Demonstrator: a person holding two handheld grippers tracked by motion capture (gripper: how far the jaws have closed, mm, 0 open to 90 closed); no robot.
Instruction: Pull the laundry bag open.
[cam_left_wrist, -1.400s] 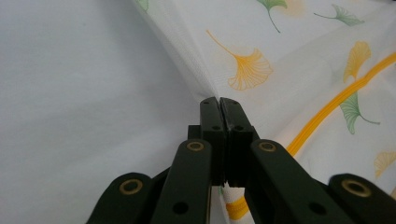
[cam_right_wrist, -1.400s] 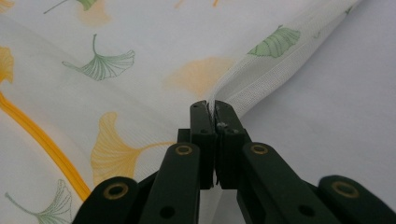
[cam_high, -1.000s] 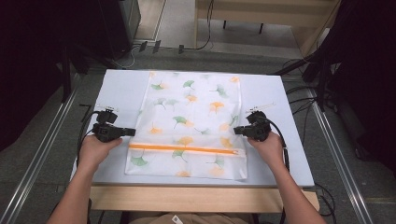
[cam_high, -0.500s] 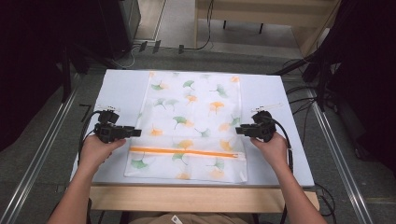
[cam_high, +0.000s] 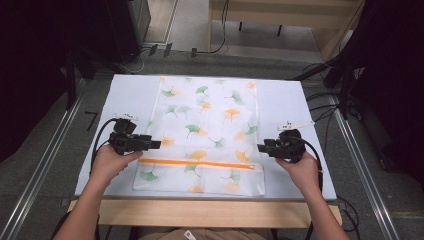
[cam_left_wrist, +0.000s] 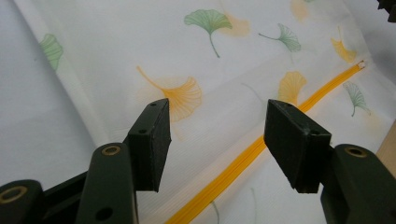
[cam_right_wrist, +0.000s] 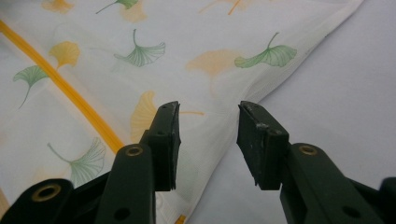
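We see a white mesh laundry bag (cam_high: 202, 135) printed with green and orange ginkgo leaves lying flat in the middle of the pale surface (cam_high: 295, 107), its orange zipper (cam_high: 200, 163) running across near the near edge. The left gripper (cam_high: 156, 144) sits at the bag's left edge, the right gripper (cam_high: 260, 147) at its right edge. Both sets of jaws have just been opening and stand spread, with nothing pinched between them.
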